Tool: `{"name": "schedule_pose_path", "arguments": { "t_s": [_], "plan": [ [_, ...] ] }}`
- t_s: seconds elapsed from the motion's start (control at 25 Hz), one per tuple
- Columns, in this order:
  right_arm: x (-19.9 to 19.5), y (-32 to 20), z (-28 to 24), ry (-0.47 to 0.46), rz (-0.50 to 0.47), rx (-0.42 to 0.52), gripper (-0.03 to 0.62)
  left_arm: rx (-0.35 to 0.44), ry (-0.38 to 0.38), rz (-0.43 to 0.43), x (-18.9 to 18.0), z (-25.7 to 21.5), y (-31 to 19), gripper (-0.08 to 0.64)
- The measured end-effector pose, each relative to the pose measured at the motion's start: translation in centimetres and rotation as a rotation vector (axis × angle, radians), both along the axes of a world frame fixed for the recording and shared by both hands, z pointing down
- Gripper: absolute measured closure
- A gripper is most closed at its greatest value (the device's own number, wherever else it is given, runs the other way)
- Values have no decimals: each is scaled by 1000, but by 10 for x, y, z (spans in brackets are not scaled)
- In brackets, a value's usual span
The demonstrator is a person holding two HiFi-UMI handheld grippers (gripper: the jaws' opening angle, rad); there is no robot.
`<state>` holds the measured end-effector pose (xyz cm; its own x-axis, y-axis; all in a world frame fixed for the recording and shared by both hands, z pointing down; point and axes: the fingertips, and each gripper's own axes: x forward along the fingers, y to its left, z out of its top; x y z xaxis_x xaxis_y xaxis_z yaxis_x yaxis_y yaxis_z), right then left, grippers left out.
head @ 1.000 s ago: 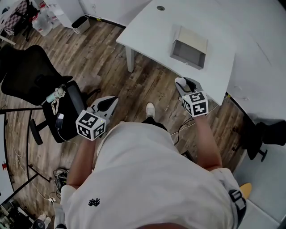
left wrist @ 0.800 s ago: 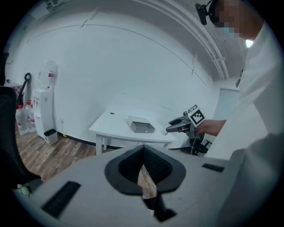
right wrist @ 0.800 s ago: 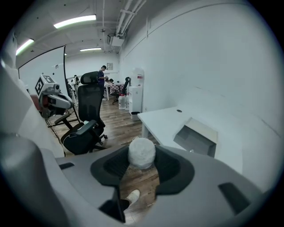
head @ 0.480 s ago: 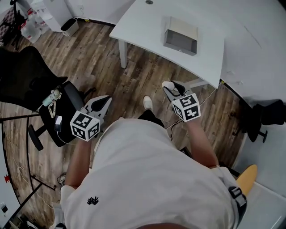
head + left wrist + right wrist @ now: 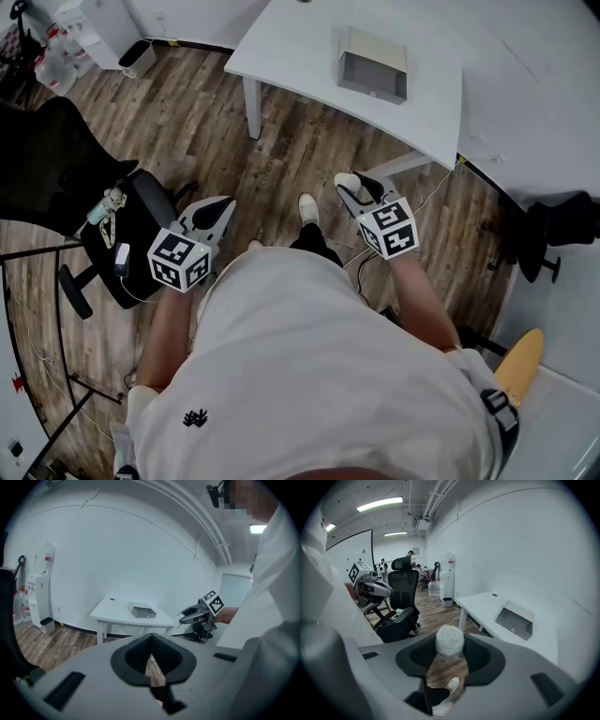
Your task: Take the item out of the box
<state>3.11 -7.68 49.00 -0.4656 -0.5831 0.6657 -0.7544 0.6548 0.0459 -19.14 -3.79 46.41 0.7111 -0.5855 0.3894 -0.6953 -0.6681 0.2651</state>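
The person stands on the wood floor (image 5: pixel 197 122) a short way back from the white table (image 5: pixel 300 47), with a gripper in each hand at about waist height. The right gripper (image 5: pixel 351 187) has its jaws closed on a white ball (image 5: pixel 450 641), which sits at the jaw tips between the dark pads; its surface looks fuzzy, perhaps wool, though the view is too soft to be sure. The ball is thus out of the box (image 5: pixel 373 66), which rests on the table well apart from both grippers, its open side turned toward the person. The left gripper (image 5: pixel 216 214) points forward beside the person's left hip; its own view shows the jaws brought together at the tips with nothing between them, only a sliver of floor showing through lower down. A black office chair (image 5: pixel 56 159) stands to the person's left, and one white shoe (image 5: pixel 307 207) shows on the floor between the two grippers.
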Motion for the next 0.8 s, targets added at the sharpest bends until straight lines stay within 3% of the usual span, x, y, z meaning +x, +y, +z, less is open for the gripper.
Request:
{"name": "schedule_pose_path", "arguments": {
  "t_s": [0.8],
  "plan": [
    [-12,7,-11,14,-43,19,419,-1,5,-21,-9,4,17,554]
  ]
}}
